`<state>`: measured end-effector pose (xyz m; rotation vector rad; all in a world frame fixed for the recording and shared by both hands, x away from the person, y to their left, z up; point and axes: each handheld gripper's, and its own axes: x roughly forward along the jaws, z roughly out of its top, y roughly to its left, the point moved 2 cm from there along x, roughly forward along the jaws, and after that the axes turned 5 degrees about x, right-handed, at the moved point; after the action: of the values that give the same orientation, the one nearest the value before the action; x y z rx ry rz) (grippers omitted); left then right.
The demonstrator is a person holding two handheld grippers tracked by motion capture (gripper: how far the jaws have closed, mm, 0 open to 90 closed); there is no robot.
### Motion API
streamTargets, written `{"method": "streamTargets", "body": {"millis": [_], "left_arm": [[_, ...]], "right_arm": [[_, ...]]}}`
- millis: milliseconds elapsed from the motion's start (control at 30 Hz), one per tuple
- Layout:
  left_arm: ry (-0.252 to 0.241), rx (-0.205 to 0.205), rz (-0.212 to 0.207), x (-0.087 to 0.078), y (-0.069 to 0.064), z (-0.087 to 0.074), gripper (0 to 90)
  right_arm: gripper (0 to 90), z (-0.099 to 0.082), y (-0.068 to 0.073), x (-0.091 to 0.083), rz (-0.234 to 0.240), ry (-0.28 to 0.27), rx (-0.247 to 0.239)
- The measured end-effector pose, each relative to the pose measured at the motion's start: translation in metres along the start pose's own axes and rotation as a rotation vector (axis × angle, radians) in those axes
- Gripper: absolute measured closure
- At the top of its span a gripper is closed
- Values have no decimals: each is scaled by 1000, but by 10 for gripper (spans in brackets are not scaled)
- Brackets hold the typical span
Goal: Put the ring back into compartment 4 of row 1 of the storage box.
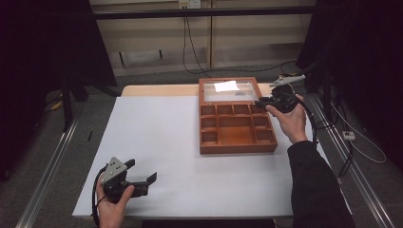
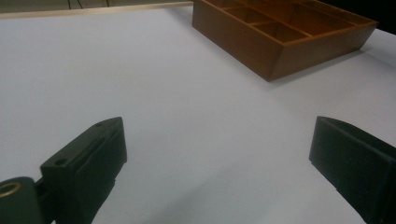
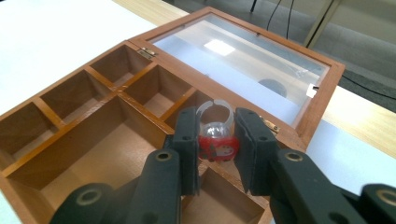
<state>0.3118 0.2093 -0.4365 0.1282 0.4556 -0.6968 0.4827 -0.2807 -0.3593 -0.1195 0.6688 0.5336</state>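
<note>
The right gripper (image 3: 215,142) clamps a toy ring (image 3: 215,140) over the wooden box (image 3: 84,154), ready to drop it in. The left gripper (image 2: 217,158) waits open.

ring's (image 3: 215,140) base hidden — perhaps red, box (image 3: 70,154) cropped

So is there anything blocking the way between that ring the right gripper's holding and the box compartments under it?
Nothing visible does. The right gripper is shut on the ring above the open wooden box, near its hinged side. The compartments below look bare, and the glass lid lies folded back behind them, out of the way.
</note>
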Motion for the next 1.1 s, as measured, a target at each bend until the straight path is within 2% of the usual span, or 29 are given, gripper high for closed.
{"method": "streamTargets", "body": {"millis": [500,1100], "left_arm": [[-2,-7,1,1,0,0,41],[-1,-8,1,1,-1,0,41]], "right_arm": [[712,-4,-15,13,-29,10,45],[712,-6,-15,29,-37,28,58]]}}
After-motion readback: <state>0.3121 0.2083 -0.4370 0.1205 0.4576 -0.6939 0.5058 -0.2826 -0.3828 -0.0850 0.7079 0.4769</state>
